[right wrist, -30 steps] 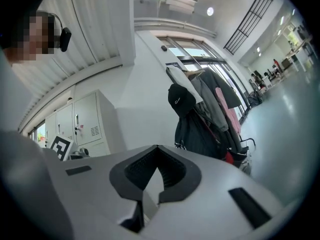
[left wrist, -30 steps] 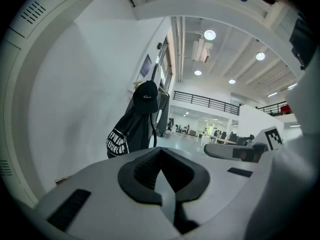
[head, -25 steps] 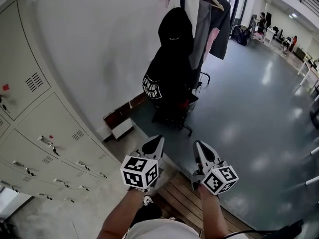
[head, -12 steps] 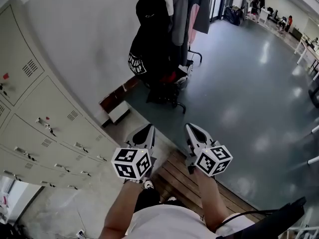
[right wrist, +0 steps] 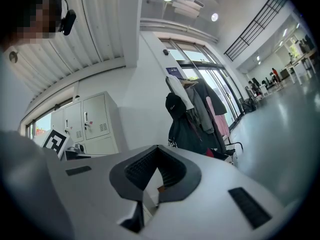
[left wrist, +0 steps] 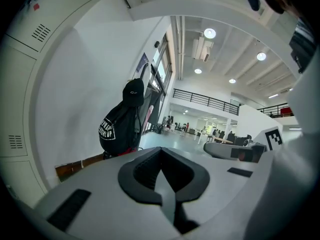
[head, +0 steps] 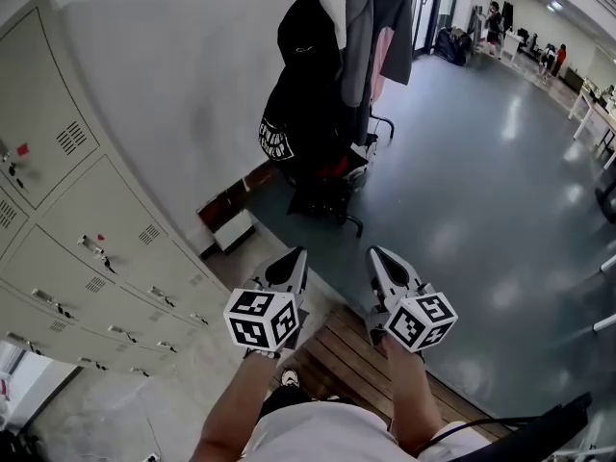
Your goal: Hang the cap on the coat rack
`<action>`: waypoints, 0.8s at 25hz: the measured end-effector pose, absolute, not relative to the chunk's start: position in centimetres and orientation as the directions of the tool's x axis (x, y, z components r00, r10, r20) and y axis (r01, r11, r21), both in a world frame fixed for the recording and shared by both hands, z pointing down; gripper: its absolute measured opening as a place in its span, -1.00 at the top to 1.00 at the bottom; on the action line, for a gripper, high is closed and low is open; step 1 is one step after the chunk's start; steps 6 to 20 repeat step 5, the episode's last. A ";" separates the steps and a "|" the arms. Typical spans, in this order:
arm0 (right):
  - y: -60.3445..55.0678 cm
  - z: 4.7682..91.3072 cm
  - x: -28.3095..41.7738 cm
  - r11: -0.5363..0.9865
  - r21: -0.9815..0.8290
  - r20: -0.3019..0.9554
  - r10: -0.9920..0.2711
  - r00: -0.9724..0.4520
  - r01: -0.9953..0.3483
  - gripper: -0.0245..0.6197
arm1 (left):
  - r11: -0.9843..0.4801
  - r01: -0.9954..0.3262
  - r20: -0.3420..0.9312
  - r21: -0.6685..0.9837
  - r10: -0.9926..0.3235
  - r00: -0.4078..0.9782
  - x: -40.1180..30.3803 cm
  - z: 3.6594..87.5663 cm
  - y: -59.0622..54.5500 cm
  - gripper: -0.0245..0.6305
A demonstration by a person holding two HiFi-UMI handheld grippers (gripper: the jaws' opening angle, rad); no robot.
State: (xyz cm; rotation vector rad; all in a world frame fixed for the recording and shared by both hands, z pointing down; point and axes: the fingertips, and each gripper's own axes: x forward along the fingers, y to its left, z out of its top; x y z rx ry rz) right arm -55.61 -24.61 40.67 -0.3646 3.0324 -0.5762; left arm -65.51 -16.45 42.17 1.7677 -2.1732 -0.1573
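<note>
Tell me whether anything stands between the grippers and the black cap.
Nothing visible does. Only open grey floor lies between the left gripper, the right gripper and the black fabric cap, which already hangs atop a black white-printed garment. Both grippers are shut, empty.

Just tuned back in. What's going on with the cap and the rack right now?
A person holds the left gripper and right gripper out in front, pointing toward the coat rack across the floor. Both have their jaws shut with nothing between them. A black cap hangs on the rack, over a dark garment, so neither gripper is handling anything.
</note>
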 end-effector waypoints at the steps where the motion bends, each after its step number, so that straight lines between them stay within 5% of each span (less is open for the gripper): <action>1: -24.5 40.7 -55.6 0.901 -0.369 0.013 -0.241 -0.971 -0.228 0.92 | 0.217 -0.932 0.189 0.291 -0.968 -0.166 -65.6 42.2 -16.4 0.91; 20: -24.1 40.8 -56.0 0.894 -0.374 0.015 -0.261 -0.965 -0.247 0.92 | 0.197 -0.936 0.193 0.290 -0.971 -0.144 -66.1 42.4 -16.2 0.91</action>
